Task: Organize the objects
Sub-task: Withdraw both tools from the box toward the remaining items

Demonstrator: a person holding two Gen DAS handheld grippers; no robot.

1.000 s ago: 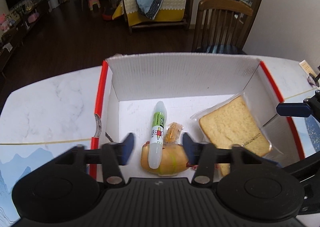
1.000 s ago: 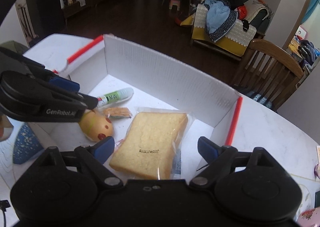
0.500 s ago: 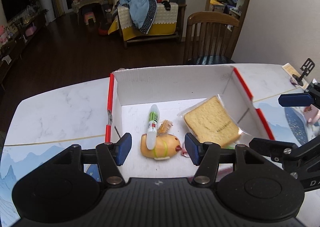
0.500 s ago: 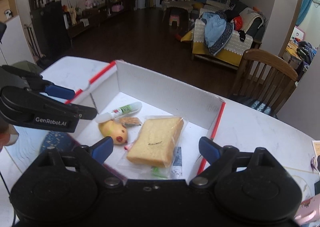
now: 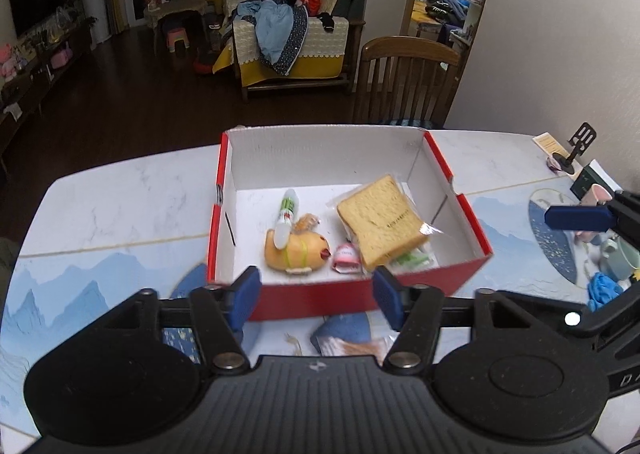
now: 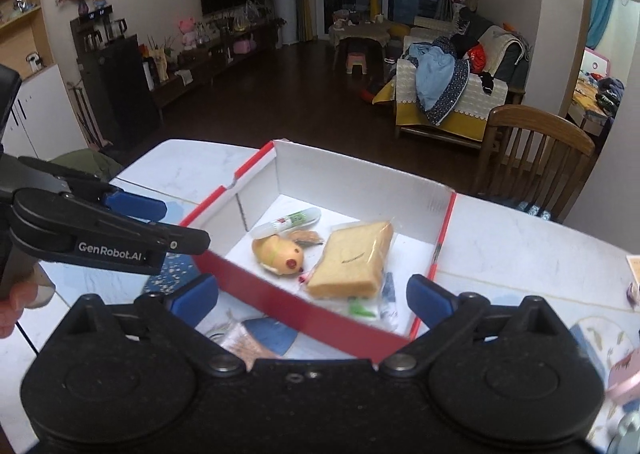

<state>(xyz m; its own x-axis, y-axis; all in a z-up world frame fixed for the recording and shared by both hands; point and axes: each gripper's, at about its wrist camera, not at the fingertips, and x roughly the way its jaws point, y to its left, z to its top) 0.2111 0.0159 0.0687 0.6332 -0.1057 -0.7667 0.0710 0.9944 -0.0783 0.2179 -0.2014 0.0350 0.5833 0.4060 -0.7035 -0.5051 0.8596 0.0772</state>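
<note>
Both the left gripper and right gripper hover spread and empty before the red-sided white cardboard box holding bagged sliced bread.

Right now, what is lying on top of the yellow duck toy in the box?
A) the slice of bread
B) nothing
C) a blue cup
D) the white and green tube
D: the white and green tube rests with its lower end across the yellow duck toy, while the bagged bread lies beside them.
</note>
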